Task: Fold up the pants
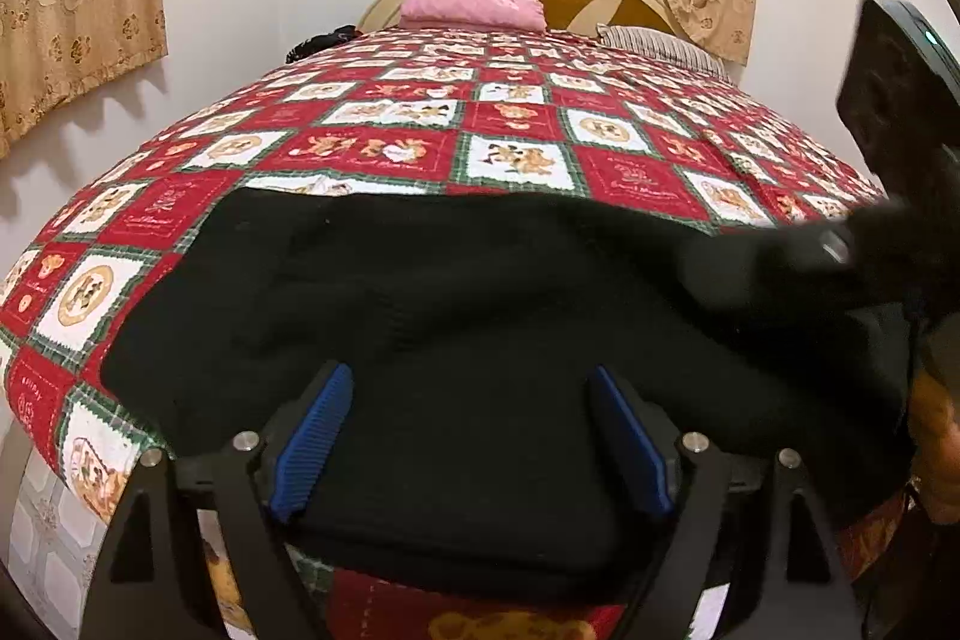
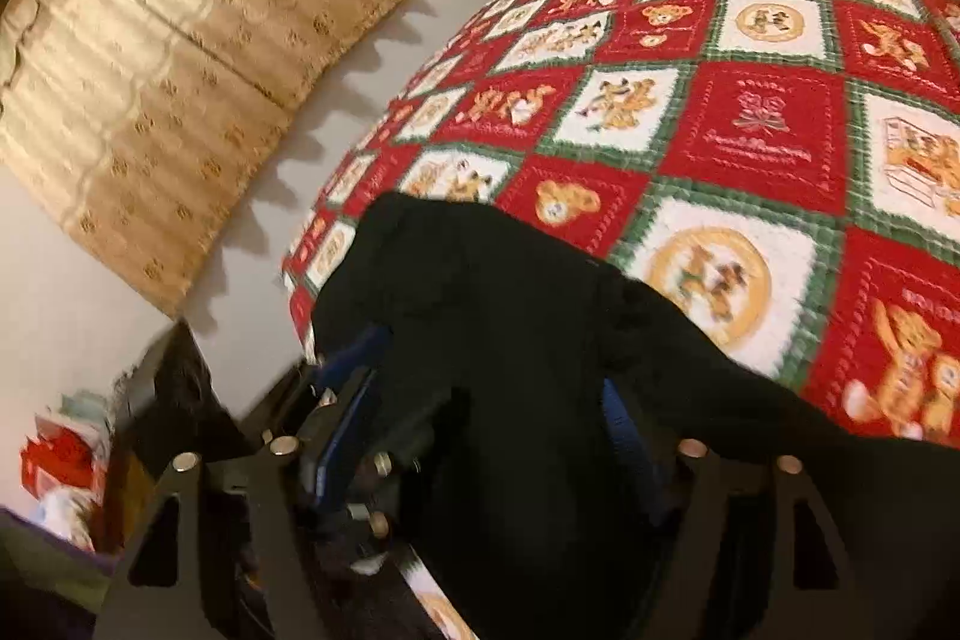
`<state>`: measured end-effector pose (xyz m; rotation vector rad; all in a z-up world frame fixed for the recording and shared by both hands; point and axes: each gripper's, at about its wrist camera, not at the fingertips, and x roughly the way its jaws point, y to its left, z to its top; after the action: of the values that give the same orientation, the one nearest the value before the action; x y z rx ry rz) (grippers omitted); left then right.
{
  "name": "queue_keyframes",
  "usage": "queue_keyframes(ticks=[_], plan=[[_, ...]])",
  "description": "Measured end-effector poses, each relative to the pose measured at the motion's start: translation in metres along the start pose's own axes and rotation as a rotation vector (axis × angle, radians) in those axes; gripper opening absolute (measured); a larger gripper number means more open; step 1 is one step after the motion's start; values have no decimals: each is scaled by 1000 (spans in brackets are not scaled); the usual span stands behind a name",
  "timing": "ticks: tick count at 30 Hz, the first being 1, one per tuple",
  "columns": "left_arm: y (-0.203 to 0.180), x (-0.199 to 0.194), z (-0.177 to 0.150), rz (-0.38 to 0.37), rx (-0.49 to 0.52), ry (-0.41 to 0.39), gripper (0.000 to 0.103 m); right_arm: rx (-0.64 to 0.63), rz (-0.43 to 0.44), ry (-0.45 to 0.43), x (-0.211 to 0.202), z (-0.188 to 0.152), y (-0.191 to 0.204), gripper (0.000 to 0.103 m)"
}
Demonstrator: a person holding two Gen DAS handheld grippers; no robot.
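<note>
Left wrist view, left gripper (image 1: 468, 436) released over black pants (image 1: 450, 292), right gripper (image 2: 486, 424) released too, quilt (image 1: 510, 124) bare beyond.

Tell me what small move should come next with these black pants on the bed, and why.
Probably draw both grippers back. The left gripper and right gripper stand open over the black pants, which lie in a folded bundle on the quilt, apparently released.

Pants (image 1: 480, 292) matt black cloth; quilt (image 1: 522, 118) printed, stitched fabric.
</note>
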<state>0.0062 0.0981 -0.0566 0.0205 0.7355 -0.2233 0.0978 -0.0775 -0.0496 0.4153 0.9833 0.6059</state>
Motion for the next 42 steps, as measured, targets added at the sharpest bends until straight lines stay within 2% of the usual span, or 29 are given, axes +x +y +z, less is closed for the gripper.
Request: queue_keyframes(ticks=[2, 3, 5, 9, 12, 14, 15, 19, 20, 23, 26, 29, 31, 33, 37, 40, 42], plan=[[0, 0, 0, -1, -1, 2, 85, -60, -115, -62, -2, 1, 7, 75], [0, 0, 0, -3, -1, 2, 85, -74, -134, -63, -3, 0, 8, 75], [0, 0, -1, -9, 2, 3, 85, -76, -125, -53, -9, -4, 9, 75], [0, 0, -1, -11, 0, 1, 86, -87, -186, -66, -30, -12, 3, 75], [0, 0, -1, -11, 1, 2, 86, -97, -217, 0, -29, -17, -7, 75], [0, 0, -1, -11, 2, 3, 86, -116, -197, 49, -24, -18, -8, 76], [0, 0, 0, -11, 3, 3, 86, -130, -174, 76, -22, -15, -6, 81], [0, 0, -1, -11, 2, 3, 86, -103, 47, 171, -11, 0, -5, 83], [0, 0, -1, -12, 1, 3, 86, -92, 76, 174, -7, 4, -7, 83], [-1, 0, -1, -6, 3, 5, 87, -13, 132, 134, 8, 15, -18, 84], [-2, 0, 0, -3, 1, 8, 87, 31, 150, 65, 16, 19, -17, 89], [-2, 0, 0, -3, 2, 12, 87, 4, 65, -3, 16, 15, -7, 89], [-2, 0, 0, -2, 1, 10, 87, -59, -35, -43, 14, 13, 6, 89], [-1, 0, 0, -4, -1, 9, 87, -108, -90, -74, 8, 11, 14, 89], [-1, 0, 1, -8, 0, 10, 87, -129, -45, -91, -17, 6, 13, 89], [-1, 0, 1, -6, -1, 7, 88, -109, -75, -107, -31, 8, -1, 88], [-2, 0, 1, -5, -2, 6, 88, -78, -92, -86, -30, 12, -15, 88]])
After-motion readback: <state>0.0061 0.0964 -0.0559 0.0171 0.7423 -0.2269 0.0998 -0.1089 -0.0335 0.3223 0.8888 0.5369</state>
